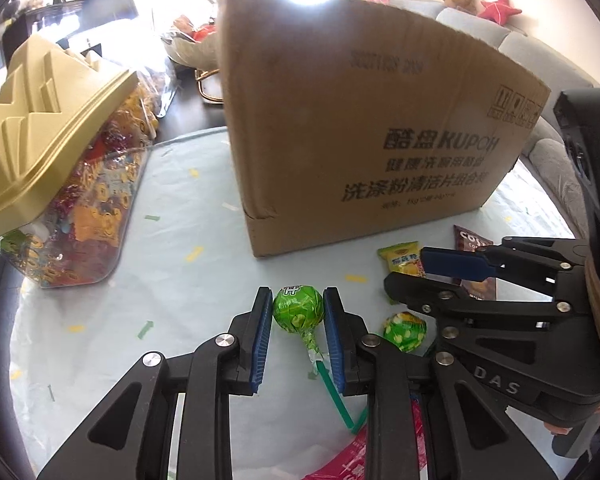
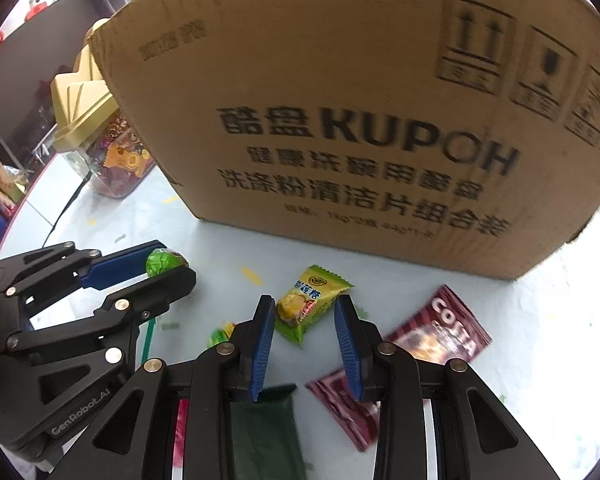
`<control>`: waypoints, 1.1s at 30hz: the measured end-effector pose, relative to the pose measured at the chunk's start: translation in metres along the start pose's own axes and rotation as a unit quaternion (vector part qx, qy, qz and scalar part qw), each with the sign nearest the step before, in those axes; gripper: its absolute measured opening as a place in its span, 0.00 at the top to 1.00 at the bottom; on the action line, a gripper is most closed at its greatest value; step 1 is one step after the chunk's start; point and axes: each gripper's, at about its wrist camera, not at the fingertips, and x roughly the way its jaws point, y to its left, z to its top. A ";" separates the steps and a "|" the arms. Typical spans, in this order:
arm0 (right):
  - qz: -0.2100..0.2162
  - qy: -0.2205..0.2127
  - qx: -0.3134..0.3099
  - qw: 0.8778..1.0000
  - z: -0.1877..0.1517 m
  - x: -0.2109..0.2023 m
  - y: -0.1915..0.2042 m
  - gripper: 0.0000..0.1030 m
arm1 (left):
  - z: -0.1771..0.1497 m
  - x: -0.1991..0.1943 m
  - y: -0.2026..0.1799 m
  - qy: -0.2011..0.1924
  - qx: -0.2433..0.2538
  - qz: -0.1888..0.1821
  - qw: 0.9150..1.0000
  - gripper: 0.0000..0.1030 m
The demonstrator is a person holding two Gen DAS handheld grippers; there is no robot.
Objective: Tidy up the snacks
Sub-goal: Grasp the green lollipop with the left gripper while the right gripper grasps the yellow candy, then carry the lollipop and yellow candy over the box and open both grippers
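My left gripper is closed around a green lollipop, both blue pads touching its wrapped head; its green stick trails back toward me. It also shows in the right wrist view. My right gripper is open, its pads on either side of a yellow-green candy packet lying on the table, with a gap on the right side. A second green lollipop lies between the two grippers. A big cardboard box stands just behind.
A clear candy jar with a gold lid lies at the left. Dark red Costa sachets lie right of the packet, and a dark green packet and a pink wrapper lie near me. A grey sofa is behind.
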 end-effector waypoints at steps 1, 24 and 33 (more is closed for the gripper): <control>0.000 -0.001 -0.001 1.000 0.002 0.001 0.001 0.68 | 0.000 0.000 0.001 -0.001 -0.001 0.001 1.000 0.74; -0.020 -0.071 -0.013 0.997 0.002 -0.047 0.017 0.76 | 0.001 -0.070 -0.011 -0.062 -0.022 0.006 0.998 0.75; -0.016 -0.132 -0.020 0.991 -0.005 -0.109 0.025 0.76 | 0.015 -0.121 -0.025 -0.118 -0.015 0.003 0.993 0.74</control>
